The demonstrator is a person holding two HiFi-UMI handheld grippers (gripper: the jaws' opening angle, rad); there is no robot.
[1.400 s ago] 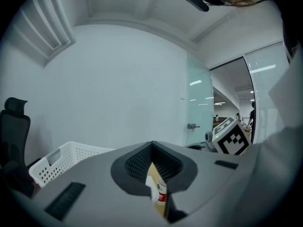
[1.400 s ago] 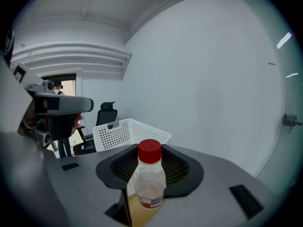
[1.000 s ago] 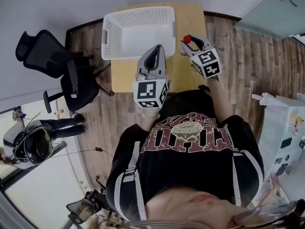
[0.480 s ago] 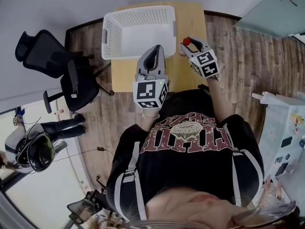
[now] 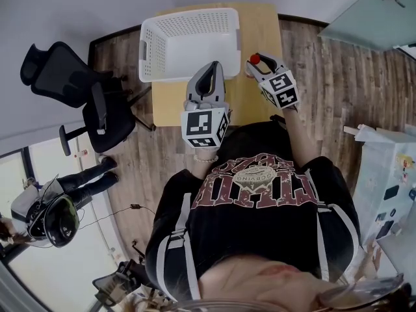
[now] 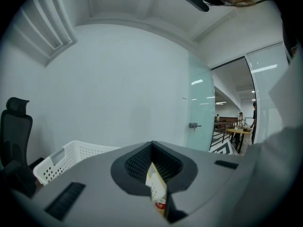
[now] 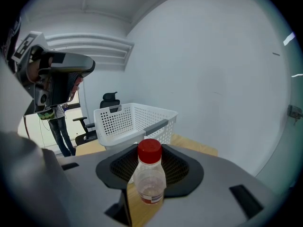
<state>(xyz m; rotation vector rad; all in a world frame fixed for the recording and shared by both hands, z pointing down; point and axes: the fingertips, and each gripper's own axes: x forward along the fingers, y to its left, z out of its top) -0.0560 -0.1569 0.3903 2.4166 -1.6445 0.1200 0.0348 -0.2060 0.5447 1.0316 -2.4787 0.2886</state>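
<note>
While I look along the right tool (image 5: 260,64), I see its jaws pinching a clear bottle (image 7: 150,186) with a red cap (image 7: 150,150). The bottle is upright, over the right side of the wooden desk (image 5: 259,25). My left tool (image 5: 208,75) hovers over the middle of the desk with its jaws pressed almost together, and the thin slit between them has nothing in it. Just beyond both tools, a white perforated basket (image 5: 145,44) sits on the far left part of the desk. Left of the desk, a black office chair (image 5: 68,77) stands on the plank floor (image 5: 312,77). A pale wall (image 6: 123,79) closes the room behind.
</note>
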